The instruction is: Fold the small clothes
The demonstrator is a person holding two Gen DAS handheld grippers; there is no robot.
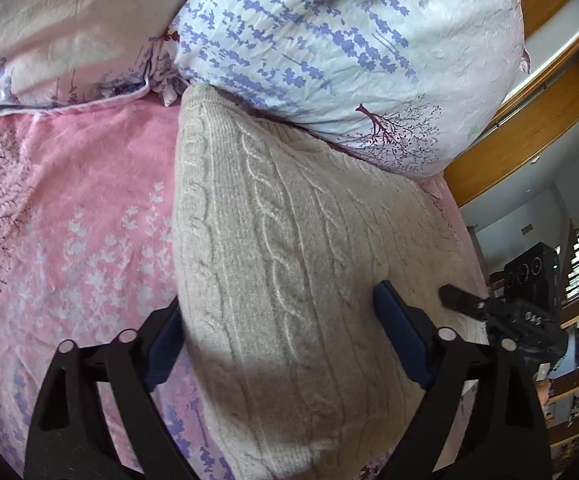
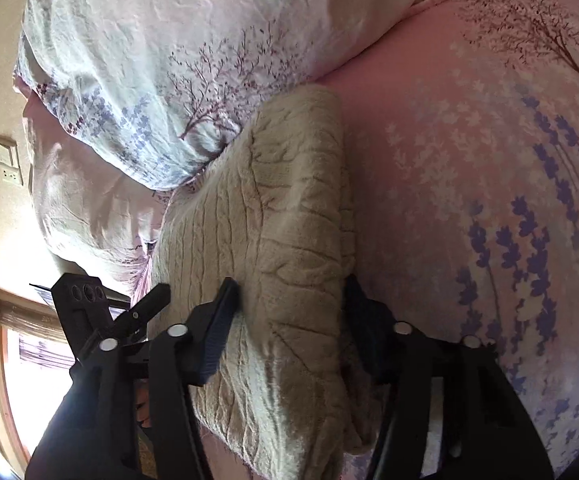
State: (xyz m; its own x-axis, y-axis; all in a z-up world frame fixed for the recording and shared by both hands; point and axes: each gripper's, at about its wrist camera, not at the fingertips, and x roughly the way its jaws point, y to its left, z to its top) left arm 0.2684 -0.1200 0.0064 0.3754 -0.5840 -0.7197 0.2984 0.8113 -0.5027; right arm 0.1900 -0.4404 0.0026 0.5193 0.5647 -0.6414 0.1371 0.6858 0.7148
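Both tongs are working the thick, floppy cable-knit sweater point(image 1: 289, 240) on the pink bedspread point(image 1: 69, 220): left gripper point(image 1: 277, 332) straddles it spread wide, right gripper point(image 2: 289, 312) looks clamped on a bunched fold, so grab doubled edges.

Much of the folded sweater is staying out of sight.

The cream cable-knit sweater point(image 1: 289, 240) is running off the bottom edge, its far end tucking under the floral pillow point(image 1: 349, 40). The right gripper point(image 2: 289, 300) is losing one finger point(image 2: 363, 320) behind the knit.
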